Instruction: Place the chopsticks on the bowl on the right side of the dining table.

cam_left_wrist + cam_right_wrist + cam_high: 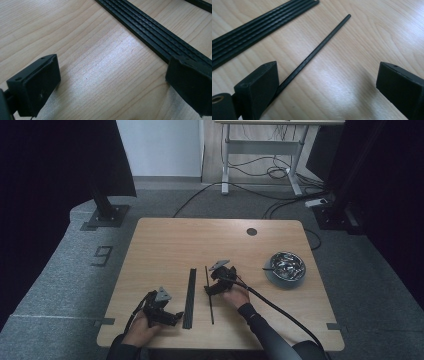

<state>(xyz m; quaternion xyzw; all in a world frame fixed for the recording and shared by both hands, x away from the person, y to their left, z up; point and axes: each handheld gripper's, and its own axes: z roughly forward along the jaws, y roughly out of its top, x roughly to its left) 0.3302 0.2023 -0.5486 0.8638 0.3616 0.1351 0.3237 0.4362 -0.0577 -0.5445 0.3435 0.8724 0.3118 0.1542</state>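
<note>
Near the front of the wooden table (pixel 165 240) lies a flat black strip of several ribbed bars (pixel 190 297), with a single thin black rod (pixel 209 295) just right of it. My left gripper (pixel 176 318) rests low on the table left of the strip, open. In the left gripper view its gripper (pixel 112 87) holds nothing, and one jaw stands at the edge of the strip (pixel 155 37). My right gripper (pixel 211 290) is open beside the rod. In the right gripper view the rod (pixel 319 47) runs along one jaw of the gripper (pixel 329 90), with the strip (pixel 262 25) beyond.
A shiny metal bowl (pixel 286 266) holding small metal parts stands at the table's right. A round cable hole (pixel 251 231) sits near the far edge. The right gripper's cable (pixel 280 312) trails across the front right. A black stand base (pixel 106 215) is on the carpet behind.
</note>
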